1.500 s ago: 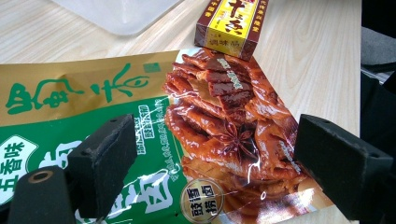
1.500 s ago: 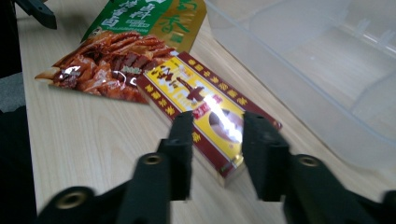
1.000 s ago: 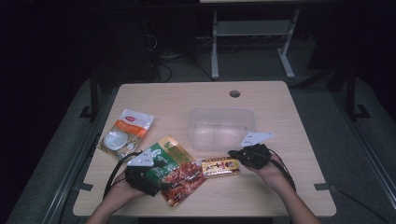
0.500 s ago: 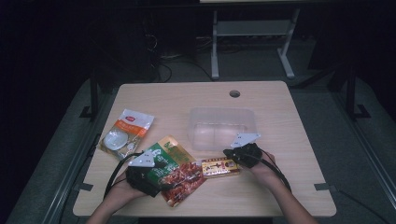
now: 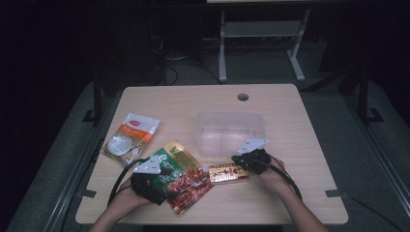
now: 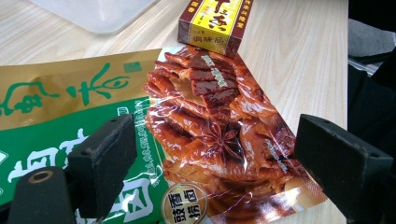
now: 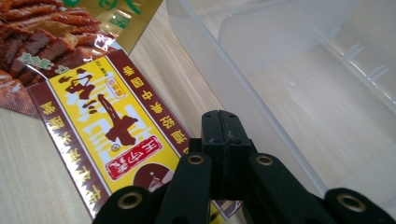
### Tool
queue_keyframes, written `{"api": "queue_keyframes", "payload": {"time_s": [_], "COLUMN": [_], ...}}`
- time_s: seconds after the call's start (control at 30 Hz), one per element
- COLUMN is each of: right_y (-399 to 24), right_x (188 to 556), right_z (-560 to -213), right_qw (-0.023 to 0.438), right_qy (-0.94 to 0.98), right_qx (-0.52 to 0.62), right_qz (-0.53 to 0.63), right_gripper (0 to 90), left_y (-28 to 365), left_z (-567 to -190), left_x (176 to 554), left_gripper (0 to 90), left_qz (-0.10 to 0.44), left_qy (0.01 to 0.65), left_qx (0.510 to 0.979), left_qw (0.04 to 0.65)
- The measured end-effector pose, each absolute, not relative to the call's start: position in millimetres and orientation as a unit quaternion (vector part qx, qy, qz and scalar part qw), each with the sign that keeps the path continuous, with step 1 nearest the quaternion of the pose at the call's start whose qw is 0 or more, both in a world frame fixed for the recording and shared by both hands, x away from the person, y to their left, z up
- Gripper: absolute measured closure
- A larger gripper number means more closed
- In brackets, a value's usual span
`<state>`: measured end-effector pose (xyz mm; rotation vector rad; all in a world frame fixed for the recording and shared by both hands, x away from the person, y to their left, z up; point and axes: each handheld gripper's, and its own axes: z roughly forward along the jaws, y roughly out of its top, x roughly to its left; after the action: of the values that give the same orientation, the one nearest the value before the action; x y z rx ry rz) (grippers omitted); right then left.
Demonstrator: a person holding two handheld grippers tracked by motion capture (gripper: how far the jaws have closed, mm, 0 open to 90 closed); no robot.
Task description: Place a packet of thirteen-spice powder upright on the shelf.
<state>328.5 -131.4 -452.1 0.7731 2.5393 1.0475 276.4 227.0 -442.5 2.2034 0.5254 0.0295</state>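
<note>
Clear plastic container (image 5: 230,131) at centre of the high view, on the wooden counter (image 5: 290,193); nothing visible inside, only counter grain through its walls. Same container (image 7: 299,79) across the upper right of the right gripper view, its near wall running diagonally, again with nothing seen in it.

Right gripper (image 5: 245,162) just below the container's lower right corner in the high view, jaws pressed fully together. In the right gripper view, closed tips (image 7: 226,122) over the right edge of the yellow-and-brown box (image 7: 107,135); no part of the box between them, contact with it impossible to judge. Same box (image 5: 228,173) lying flat lower centre of the high view, directly left of that gripper, its left end touching the snack pouch (image 5: 181,176).

Left gripper (image 5: 147,181) at lower left of the high view, jaws spread wide. In the left gripper view, gripper (image 6: 210,163) open above the pouch (image 6: 201,135), holding nothing; box (image 6: 215,21) at top centre. Orange-and-white packet (image 5: 130,137) further left, well apart.
</note>
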Motion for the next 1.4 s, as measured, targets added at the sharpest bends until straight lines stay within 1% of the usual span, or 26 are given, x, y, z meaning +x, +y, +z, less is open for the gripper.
{"api": "queue_keyframes", "payload": {"time_s": [0.2, 0.4, 0.6, 0.63, 0.77, 0.8, 0.83, 0.87, 0.9, 0.93, 0.97, 1.0, 1.03, 1.07, 1.13, 1.17, 1.23, 1.27, 1.3, 1.4], "right_y": [-132.5, -137.0, -146.0, -149.1, -152.0, -153.0, -157.3, -160.8, -160.8, -164.5, -169.9, -169.9, -171.7, -174.6, -176.8, -176.8, -179.1, -179.1, -177.1, -173.1], "right_x": [329.0, 325.3, 316.5, 312.1, 304.2, 302.2, 298.1, 296.0, 296.0, 294.1, 288.2, 288.2, 283.8, 275.1, 265.8, 265.8, 255.8, 255.8, 251.7, 252.1], "right_z": [-454.0, -454.5, -455.1, -454.3, -453.0, -452.5, -448.1, -444.6, -444.6, -441.8, -439.0, -439.0, -439.2, -440.9, -441.5, -441.5, -443.2, -443.2, -444.4, -445.4], "right_qw": [0.141, 0.124, 0.1, 0.089, 0.076, 0.074, 0.079, 0.077, 0.077, 0.071, 0.066, 0.066, 0.063, 0.061, 0.058, 0.058, 0.055, 0.055, 0.055, 0.059], "right_qy": [0.886, 0.894, 0.895, 0.897, 0.901, 0.901, 0.9, 0.896, 0.896, 0.891, 0.887, 0.887, 0.885, 0.885, 0.886, 0.886, 0.887, 0.887, 0.89, 0.893], "right_qx": [0.267, 0.262, 0.265, 0.263, 0.259, 0.258, 0.261, 0.266, 0.266, 0.269, 0.277, 0.277, 0.281, 0.28, 0.282, 0.282, 0.279, 0.279, 0.276, 0.272], "right_qz": [0.353, 0.343, 0.345, 0.343, 0.339, 0.34, 0.341, 0.348, 0.348, 0.358, 0.364, 0.364, 0.366, 0.367, 0.365, 0.365, 0.363, 0.363, 0.359, 0.353], "right_gripper": [89.8, 89.7, 89.7, 89.7, 89.6, 87.5, 80.9, 77.3, 77.3, 71.2, 58.5, 58.5, 54.3, 45.9, 39.9, 39.9, 33.3, 33.3, 30.5, 28.6], "left_y": [225.6, 226.5, 226.7, 226.0, 224.6, 223.9, 222.7, 222.3, 222.3, 222.0, 222.2, 222.2, 222.3, 222.4, 222.8, 222.8, 223.2, 223.2, 222.5, 221.7], "left_z": [-442.6, -442.3, -443.2, -443.5, -444.9, -445.4, -446.1, -446.3, -446.3, -446.8, -447.9, -447.9, -448.3, -449.1, -449.2, -449.2, -449.2, -449.3, -449.6, -449.2], "left_x": [275.9, 275.4, 273.7, 272.8, 271.6, 271.3, 270.6, 270.0, 270.0, 269.7, 269.8, 269.8, 269.7, 269.3, 269.2, 269.2, 269.3, 269.4, 269.5, 269.7], "left_gripper": [12.9, 12.9, 12.9, 12.9, 12.9, 12.9, 12.9, 12.9, 12.9, 12.9, 12.9, 12.9, 12.9, 12.9, 12.9, 12.9, 12.9, 12.9, 12.9, 12.9], "left_qz": [0.009, 0.009, 0.008, 0.008, 0.005, 0.005, 0.004, 0.002, 0.002, 0.001, 0.001, 0.001, 0.0, 0.001, 0.0, 0.0, 0.0, 0.0, -0.001, 0.0], "left_qy": [0.206, 0.203, 0.201, 0.198, 0.193, 0.191, 0.189, 0.189, 0.189, 0.189, 0.185, 0.185, 0.185, 0.185, 0.186, 0.186, 0.186, 0.186, 0.185, 0.181], "left_qx": [0.882, 0.884, 0.885, 0.886, 0.889, 0.89, 0.891, 0.891, 0.891, 0.891, 0.892, 0.892, 0.893, 0.892, 0.892, 0.892, 0.892, 0.892, 0.891, 0.891], "left_qw": [0.423, 0.421, 0.421, 0.42, 0.416, 0.414, 0.413, 0.413, 0.413, 0.414, 0.412, 0.412, 0.411, 0.412, 0.412, 0.412, 0.412, 0.412, 0.415, 0.415]}}
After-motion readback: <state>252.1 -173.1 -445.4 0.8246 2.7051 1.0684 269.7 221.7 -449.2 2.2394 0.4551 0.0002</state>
